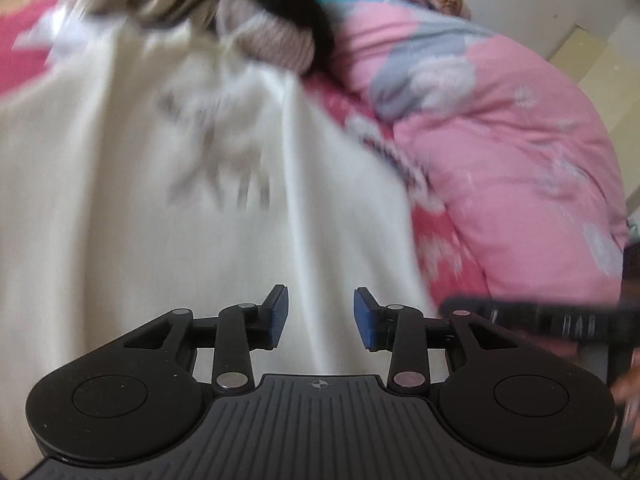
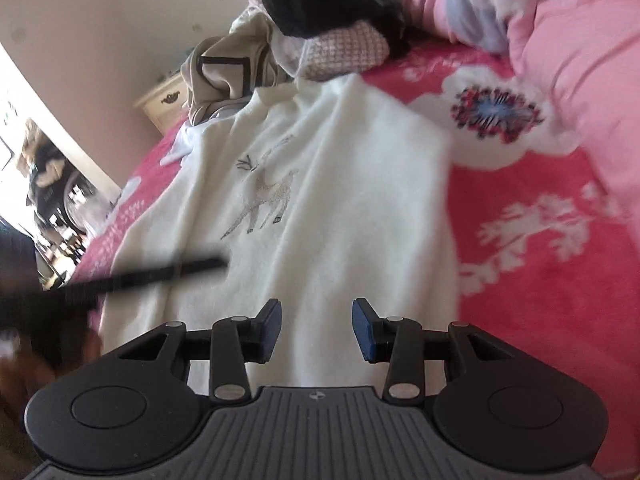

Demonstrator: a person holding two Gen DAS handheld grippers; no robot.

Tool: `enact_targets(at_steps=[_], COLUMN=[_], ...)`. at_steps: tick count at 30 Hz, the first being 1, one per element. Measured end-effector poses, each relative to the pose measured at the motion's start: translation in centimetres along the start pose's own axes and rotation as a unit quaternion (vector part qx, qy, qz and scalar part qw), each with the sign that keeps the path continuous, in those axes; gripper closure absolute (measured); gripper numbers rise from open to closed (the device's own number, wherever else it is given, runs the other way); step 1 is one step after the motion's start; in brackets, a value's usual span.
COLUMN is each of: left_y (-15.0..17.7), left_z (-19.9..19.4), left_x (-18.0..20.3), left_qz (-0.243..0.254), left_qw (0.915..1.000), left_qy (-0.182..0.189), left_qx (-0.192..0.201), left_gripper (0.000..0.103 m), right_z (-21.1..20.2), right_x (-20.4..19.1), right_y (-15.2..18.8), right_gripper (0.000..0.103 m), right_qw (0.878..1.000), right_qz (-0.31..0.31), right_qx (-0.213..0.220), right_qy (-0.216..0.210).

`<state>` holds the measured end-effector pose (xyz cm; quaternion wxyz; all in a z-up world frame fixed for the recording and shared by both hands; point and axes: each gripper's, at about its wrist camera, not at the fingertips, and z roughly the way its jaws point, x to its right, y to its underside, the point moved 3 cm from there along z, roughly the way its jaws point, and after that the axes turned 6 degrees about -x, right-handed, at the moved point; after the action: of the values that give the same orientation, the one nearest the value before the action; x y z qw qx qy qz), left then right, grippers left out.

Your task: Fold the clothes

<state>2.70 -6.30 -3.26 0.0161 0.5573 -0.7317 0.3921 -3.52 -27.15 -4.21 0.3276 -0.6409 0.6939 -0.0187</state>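
Note:
A cream white garment with a grey deer drawing lies spread on the bed; in the left wrist view the same garment fills the left and middle, blurred. My left gripper hovers over the garment's near part, open, with nothing between its blue pads. My right gripper is also open above the garment's near edge, and its jaws hold nothing. The other gripper shows as a dark blurred bar at the left of the right wrist view, and as a dark bar at the right of the left wrist view.
A pile of clothes lies beyond the garment: a beige piece, a black piece and a pinkish knit. A pink quilt lies on the right, with a person lying beyond it. The red flowered bedsheet extends right. A cream nightstand stands at the wall.

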Motion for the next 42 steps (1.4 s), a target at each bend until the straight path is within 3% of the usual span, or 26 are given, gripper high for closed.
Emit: enact_targets(at_steps=[2,5,12,15,17,18,20,22,25,29,31,34,37,39,42], left_y=[-2.9,-7.4,-16.8,-19.1,-20.1,-20.3,-20.5,-20.5,-20.3,-18.6,-18.0,-18.1,-18.5,-18.6,-17.4], left_z=[1.4,5.0,15.4,17.7,19.4,19.9,20.2,19.4,16.6,16.6,17.1,15.4,13.5,12.4,12.4], left_x=[1.0,2.1,0.7,0.2,0.2,0.2,0.2,0.3,-0.2,-4.4,-5.9,-5.3,-3.6,-2.4,0.3], left_qz=[0.020,0.039,-0.007,-0.011,-0.014,-0.018,-0.016,-0.011,-0.039,-0.101,-0.120,-0.119,-0.092,-0.069,-0.039], left_qw=[0.9997,0.9991,0.9971,0.9969,0.9968,0.9966,0.9967,0.9987,0.9965,0.9937,0.9927,0.9926,0.9946,0.9959,0.9983], left_qy=[-0.009,-0.015,-0.072,-0.070,-0.052,-0.045,-0.045,-0.023,0.071,0.045,0.014,0.013,0.003,0.001,0.030], left_qx=[0.009,0.011,-0.025,-0.036,-0.059,-0.067,-0.065,-0.045,0.018,0.020,-0.001,0.023,0.048,0.059,0.031], left_gripper=[0.057,0.049,0.049,0.051,0.058,0.067,0.093,0.099,0.100,0.098,0.088,0.081,0.076,0.076,0.071], right_z=[2.6,2.5,2.8,2.8,2.9,2.9,2.9,2.9,3.1,3.2,3.2,2.7,0.6,-1.0,-0.8], right_x=[0.8,0.1,0.8,1.2,1.6,1.7,2.1,2.5,2.9,3.4,3.6,4.0,4.5,5.1,7.5], right_y=[1.3,2.0,2.0,1.8,1.6,1.6,1.5,1.4,1.2,1.0,0.9,0.6,-0.6,-2.1,-5.0], right_gripper=[0.062,0.061,0.057,0.056,0.056,0.056,0.056,0.056,0.056,0.056,0.056,0.056,0.056,0.052,0.049], right_qw=[0.999,0.998,0.998,0.998,0.997,0.997,0.997,0.997,0.996,0.995,0.994,0.993,0.995,0.994,0.990], right_qz=[0.002,-0.053,-0.064,-0.056,-0.051,-0.048,-0.040,-0.030,-0.019,-0.006,0.002,0.018,0.012,0.001,0.062], right_qx=[-0.032,-0.019,-0.016,-0.021,-0.023,-0.024,-0.027,-0.030,-0.034,-0.038,-0.038,-0.031,0.039,0.102,0.125], right_qy=[0.001,0.009,-0.019,-0.036,-0.045,-0.050,-0.060,-0.070,-0.083,-0.096,-0.100,-0.109,-0.086,-0.044,-0.021])
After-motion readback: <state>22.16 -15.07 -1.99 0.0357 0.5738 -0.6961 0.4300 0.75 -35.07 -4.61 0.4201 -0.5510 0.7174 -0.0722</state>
